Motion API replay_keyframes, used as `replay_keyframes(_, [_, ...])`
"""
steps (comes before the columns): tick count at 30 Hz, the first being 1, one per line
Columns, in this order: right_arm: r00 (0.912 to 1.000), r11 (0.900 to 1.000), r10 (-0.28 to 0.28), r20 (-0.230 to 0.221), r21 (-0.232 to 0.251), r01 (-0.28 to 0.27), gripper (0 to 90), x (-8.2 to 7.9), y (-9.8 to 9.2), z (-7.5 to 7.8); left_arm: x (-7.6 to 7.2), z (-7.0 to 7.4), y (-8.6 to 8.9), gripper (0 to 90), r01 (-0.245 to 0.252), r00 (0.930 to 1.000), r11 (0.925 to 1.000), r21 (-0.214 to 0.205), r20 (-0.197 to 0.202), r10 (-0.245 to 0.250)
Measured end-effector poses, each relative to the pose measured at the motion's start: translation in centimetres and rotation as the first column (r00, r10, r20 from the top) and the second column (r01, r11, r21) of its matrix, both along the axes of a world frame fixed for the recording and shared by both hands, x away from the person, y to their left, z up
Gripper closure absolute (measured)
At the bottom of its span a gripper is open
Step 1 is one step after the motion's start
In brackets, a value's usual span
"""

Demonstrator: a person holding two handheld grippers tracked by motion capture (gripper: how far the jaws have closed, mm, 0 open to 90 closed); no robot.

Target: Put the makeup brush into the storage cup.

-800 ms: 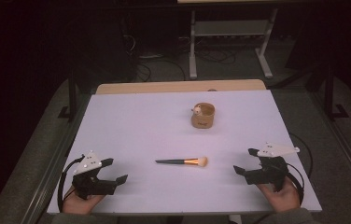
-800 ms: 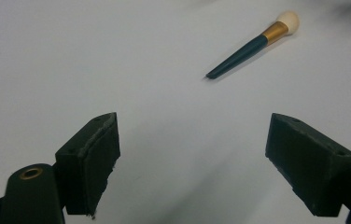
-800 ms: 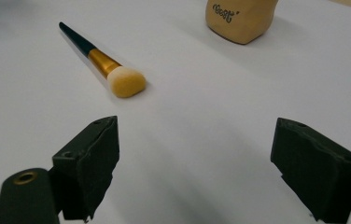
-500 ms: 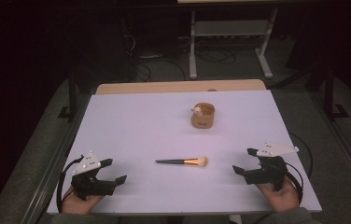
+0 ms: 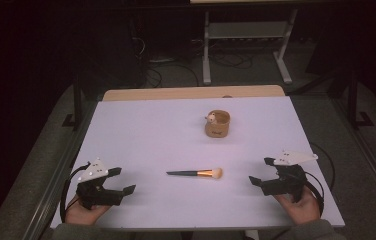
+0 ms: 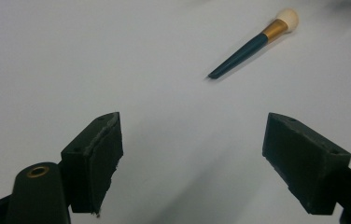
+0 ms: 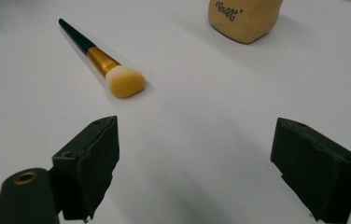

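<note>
- makeup brush (image 5: pixel 196 173) lies flat on the white table (image 5: pixel 146 130), in the near half, roughly midway between the two grippers and apart from both.
- its dark handle points toward the person's left and its pale, rounded bristle head toward the right, with a gold band between handle and head.
- left gripper (image 5: pixel 118 181) sits low over the near left corner of the table, carried by a hand (image 5: pixel 83 210) that comes in from the bottom edge; its jaws are spread wide with nothing between them.
- in the left gripper view the brush (image 6: pixel 253 42) lies ahead and to the right of the jaws, handle tip nearest, well clear of both pads.
- right gripper (image 5: pixel 261 172) sits low over the near right part of the table, carried by the other hand (image 5: pixel 298 207); its jaws also stand wide apart and bare.
- in the right gripper view the brush (image 7: pixel 101 58) lies ahead and to the left, bristle head nearest, just beyond the left jaw but not touching it.
- tan cup (image 5: pixel 217 124) with dark lettering on its side stands upright farther back on the table, beyond the brush and a little to its right, apart from it.
- something small and pale sits at the cup's rim; too small to make out.
- both grippers point inward toward the middle of the table, where the brush lies.
</note>
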State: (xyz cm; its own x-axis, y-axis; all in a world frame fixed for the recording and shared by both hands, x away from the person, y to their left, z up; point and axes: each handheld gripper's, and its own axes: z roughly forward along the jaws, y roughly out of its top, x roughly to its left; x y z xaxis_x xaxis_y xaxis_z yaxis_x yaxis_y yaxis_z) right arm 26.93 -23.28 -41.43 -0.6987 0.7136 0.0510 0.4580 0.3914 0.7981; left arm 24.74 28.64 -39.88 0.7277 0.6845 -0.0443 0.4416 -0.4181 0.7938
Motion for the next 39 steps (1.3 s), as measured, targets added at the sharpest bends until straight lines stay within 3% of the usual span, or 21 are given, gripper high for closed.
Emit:
replay_keyframes(9, [1.0000, 1.0000, 0.001, 0.005, -0.010, -0.001, 14.6, 0.1, -0.2, 0.3, 1.4, 1.6, -1.7, 21.4, 0.091, 0.9957, 0.9947, 0.049, 0.012, -0.092])
replay_keyframes(15, [1.0000, 0.9999, 0.005, 0.004, -0.009, -0.005, 14.7, 0.5, -0.1, 0.3, 2.6, 2.2, -3.2, 21.5, 0.156, 0.9871, 0.9846, 0.079, 0.024, -0.158])
replay_keyframes(16, [1.0000, 0.9999, 0.008, 0.005, -0.007, -0.008, 14.7, 0.6, 0.0, 0.4, 2.8, 2.4, -3.4, 21.9, 0.175, 0.9837, 0.9800, 0.095, 0.026, -0.178])
replay_keyframes(20, [0.9999, 0.9998, 0.013, 0.008, -0.015, -0.013, 14.8, 0.6, 0.1, 0.4, 3.6, 2.6, -4.5, 23.0, 0.215, 0.9755, 0.9717, 0.097, 0.025, -0.219])
replay_keyframes(25, [0.9999, 0.9999, 0.011, 0.007, -0.013, -0.011, 14.8, 0.5, 0.1, 0.5, 4.8, 2.7, -6.0, 23.3, 0.273, 0.9612, 0.9505, 0.149, 0.000, -0.276])
replay_keyframes(28, [0.9999, 0.9999, 0.007, 0.008, -0.008, -0.007, 14.8, 0.4, 0.1, 0.6, 5.3, 2.8, -6.8, 23.5, 0.293, 0.9555, 0.9451, 0.144, -0.011, -0.295])
replay_keyframes(29, [0.9999, 0.9999, 0.008, 0.011, -0.010, -0.008, 14.8, 0.4, 0.0, 0.6, 5.6, 2.8, -7.1, 23.6, 0.308, 0.9508, 0.9387, 0.155, -0.014, -0.310])
replay_keyframes(31, [0.9999, 0.9999, 0.008, 0.015, -0.012, -0.008, 14.8, 0.4, 0.0, 0.6, 5.9, 2.9, -7.6, 23.6, 0.320, 0.9467, 0.9340, 0.158, -0.017, -0.322])
replay_keyframes(33, [0.9999, 0.9999, 0.009, 0.006, -0.012, -0.009, 14.8, 0.5, -0.1, 0.5, 6.3, 2.9, -8.4, 23.6, 0.354, 0.9350, 0.9246, 0.140, -0.036, -0.353])
replay_keyframes(39, [0.9999, 0.9999, 0.010, 0.009, -0.003, -0.010, 15.0, 0.5, -0.1, 0.6, 7.3, 3.0, -10.5, 23.7, 0.408, 0.9129, 0.8959, 0.177, -0.056, -0.404])
